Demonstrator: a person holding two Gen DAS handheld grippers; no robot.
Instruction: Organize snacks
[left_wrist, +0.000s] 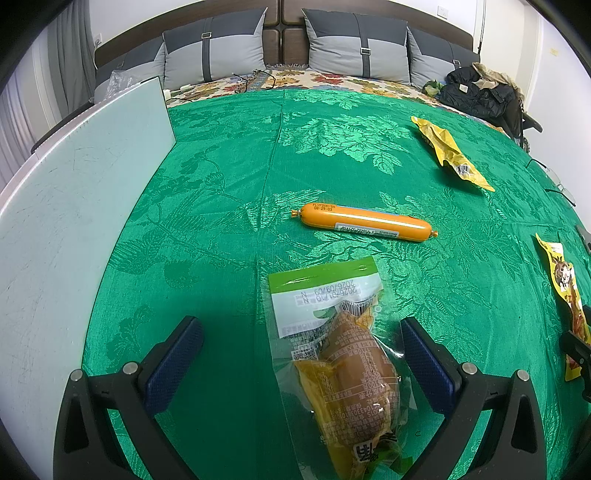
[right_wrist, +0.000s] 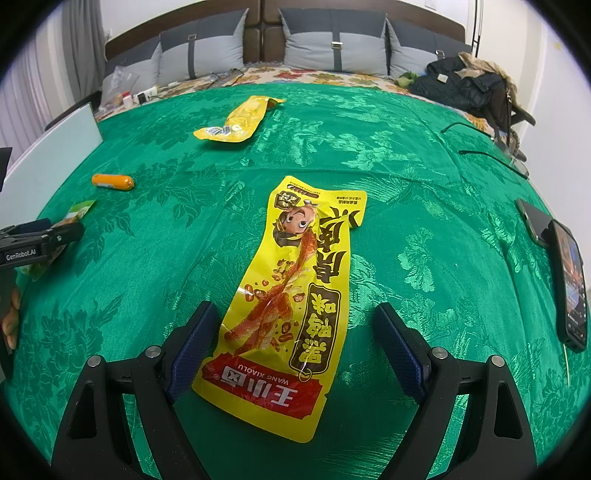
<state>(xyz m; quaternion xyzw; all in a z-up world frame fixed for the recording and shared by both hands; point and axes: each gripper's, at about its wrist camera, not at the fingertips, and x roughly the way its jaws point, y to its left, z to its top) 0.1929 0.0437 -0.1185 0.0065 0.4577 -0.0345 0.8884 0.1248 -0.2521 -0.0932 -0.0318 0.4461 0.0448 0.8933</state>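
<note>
In the left wrist view, the left gripper (left_wrist: 301, 360) hangs over a green bedspread (left_wrist: 221, 184) with its fingers spread wide apart. A clear packet with a green top (left_wrist: 332, 339) lies between them, nearer the right finger and touching neither. Beyond it an orange sausage (left_wrist: 364, 222) rests crosswise, and a crumpled yellow packet (left_wrist: 448, 151) lies farther off to the right. A white board (left_wrist: 74, 206) lies along the left side.

In the right wrist view, the right gripper (right_wrist: 291, 349) also has its fingers wide apart, straddling a long yellow snack bag (right_wrist: 291, 295) that lies flat between them. Two phones (right_wrist: 569, 280) lie at the right edge.
</note>
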